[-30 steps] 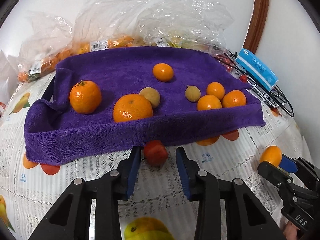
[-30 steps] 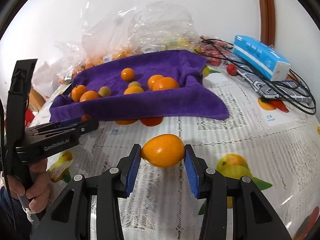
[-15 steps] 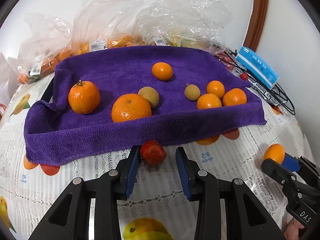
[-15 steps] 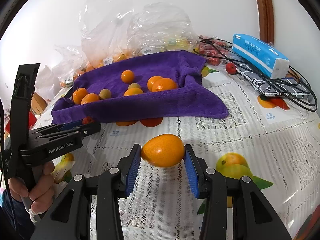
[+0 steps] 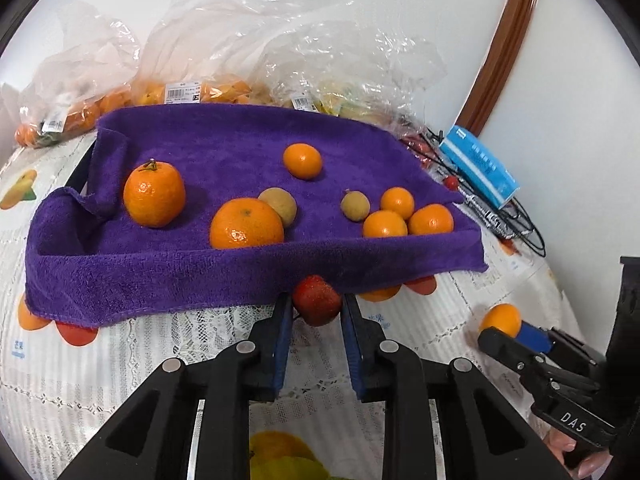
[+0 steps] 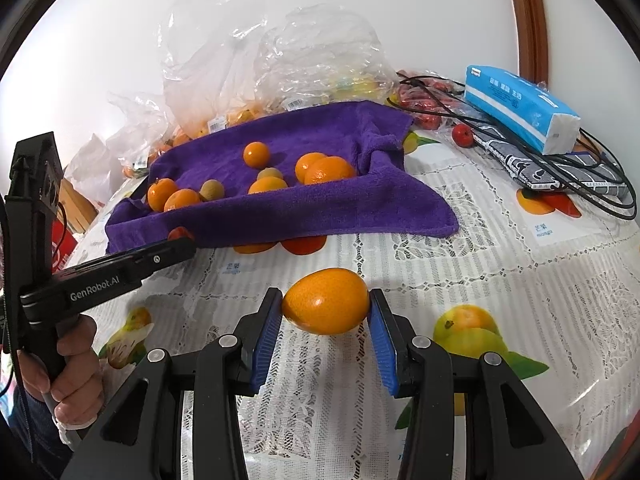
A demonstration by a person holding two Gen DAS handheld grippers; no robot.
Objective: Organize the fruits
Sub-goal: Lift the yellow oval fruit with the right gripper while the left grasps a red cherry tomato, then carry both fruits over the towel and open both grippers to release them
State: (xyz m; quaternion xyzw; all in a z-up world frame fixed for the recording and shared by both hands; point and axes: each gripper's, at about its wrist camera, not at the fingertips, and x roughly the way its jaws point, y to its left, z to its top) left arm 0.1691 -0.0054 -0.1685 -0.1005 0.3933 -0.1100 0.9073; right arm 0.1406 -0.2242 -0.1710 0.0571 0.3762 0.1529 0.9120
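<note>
The lower part of the small red fruit (image 5: 316, 300) was hidden between the blue pads (image 5: 282, 336) of the left gripper (image 5: 314, 320). Fruit inside the clear bags (image 5: 248, 60) was blurred by crinkled plastic and could not be identified. The tray under the purple towel (image 5: 160, 276) was covered, and the black cables (image 6: 600, 184) were partly hidden beneath the blue packet (image 6: 520, 104)

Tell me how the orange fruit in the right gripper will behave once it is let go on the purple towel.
The orange fruit looks egg-shaped and smooth, so it may roll a little. The purple towel looks soft and sags toward its middle, which should probably stop it near the other fruit. The right gripper holds it by its ends.
</note>
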